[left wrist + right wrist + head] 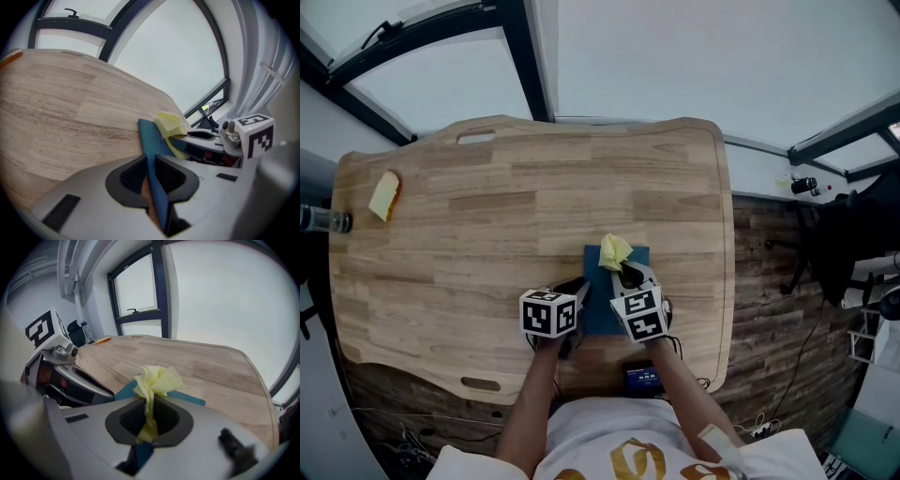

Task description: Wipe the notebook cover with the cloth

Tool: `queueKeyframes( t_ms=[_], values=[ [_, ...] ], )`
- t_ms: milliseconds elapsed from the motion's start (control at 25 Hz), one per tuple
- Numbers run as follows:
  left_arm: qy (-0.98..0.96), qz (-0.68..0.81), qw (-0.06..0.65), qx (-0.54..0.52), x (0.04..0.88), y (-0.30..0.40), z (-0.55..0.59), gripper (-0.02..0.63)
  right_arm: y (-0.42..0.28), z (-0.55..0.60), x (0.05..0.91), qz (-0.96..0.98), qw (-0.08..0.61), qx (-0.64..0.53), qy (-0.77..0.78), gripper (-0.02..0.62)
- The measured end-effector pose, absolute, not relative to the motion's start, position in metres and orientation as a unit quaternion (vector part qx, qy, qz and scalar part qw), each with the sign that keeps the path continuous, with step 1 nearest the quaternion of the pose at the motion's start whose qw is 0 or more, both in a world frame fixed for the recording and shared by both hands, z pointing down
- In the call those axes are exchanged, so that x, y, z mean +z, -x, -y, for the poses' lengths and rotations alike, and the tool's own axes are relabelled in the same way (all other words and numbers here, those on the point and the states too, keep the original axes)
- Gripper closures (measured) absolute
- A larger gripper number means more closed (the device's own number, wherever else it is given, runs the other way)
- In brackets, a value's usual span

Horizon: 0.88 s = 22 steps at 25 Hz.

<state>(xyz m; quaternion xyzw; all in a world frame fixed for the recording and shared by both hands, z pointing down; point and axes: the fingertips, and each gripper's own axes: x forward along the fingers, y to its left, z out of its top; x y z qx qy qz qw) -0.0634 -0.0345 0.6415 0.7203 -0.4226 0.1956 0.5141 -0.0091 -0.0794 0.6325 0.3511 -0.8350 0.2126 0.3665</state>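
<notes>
- Overhead, in the head view: the blue notebook (598,298) lay flat on the wooden table (487,216), near the front edge and just ahead of the person. The left gripper (578,289) met the notebook's left edge. The right gripper (628,277) stood over the cover, with the yellow cloth (614,251) bunched at its tip on the far part of the cover. A yellow piece (384,195) lay well apart at the table's far left, with no visible part in the work.
- Left gripper view: the jaws of the left gripper (151,171) were closed on the edge of the notebook (149,138), which ran between the two ribbed pads. This hold probably pinned the notebook so that it would not slide under the rubbing. The cloth (171,126) and the right gripper (206,140) showed just beyond, over the cover.
- Right gripper view: the jaws of the right gripper (149,416) were clamped on the cloth (157,380). A thin fold was pinched between the pads and the loose bulk puffed out ahead of them. Held this way, the soft wad rather than the hard jaws would meet the cover. The notebook (187,398) showed beneath and beyond the wad, and the left gripper (70,376) showed at the left.
- Judged from both holds, the wiping was under way or about to begin, and most of the cover nearer the person appeared not yet reached.
</notes>
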Motion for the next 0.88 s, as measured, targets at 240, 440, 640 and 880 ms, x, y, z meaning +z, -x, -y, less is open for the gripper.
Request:
queueKeyframes(
  t_ms=[240, 440, 640, 880],
  values=[
    [-0.720, 0.423, 0.516, 0.194, 0.642, 0.064, 0.034, 0.541, 0.015, 0.078, 0.635, 0.839, 0.368, 0.208, -0.342, 0.558],
    [-0.708, 0.423, 0.539, 0.174, 0.642, 0.065, 0.035, 0.546, 0.023, 0.080, 0.633, 0.844, 0.361, 0.218, -0.331, 0.558],
    [-0.707, 0.425, 0.537, 0.175, 0.642, 0.066, 0.034, 0.548, 0.030, 0.078, 0.633, 0.851, 0.359, 0.218, -0.315, 0.558],
    [-0.708, 0.427, 0.534, 0.177, 0.643, 0.065, 0.034, 0.548, 0.036, 0.076, 0.633, 0.858, 0.359, 0.215, -0.299, 0.558]
  ],
)
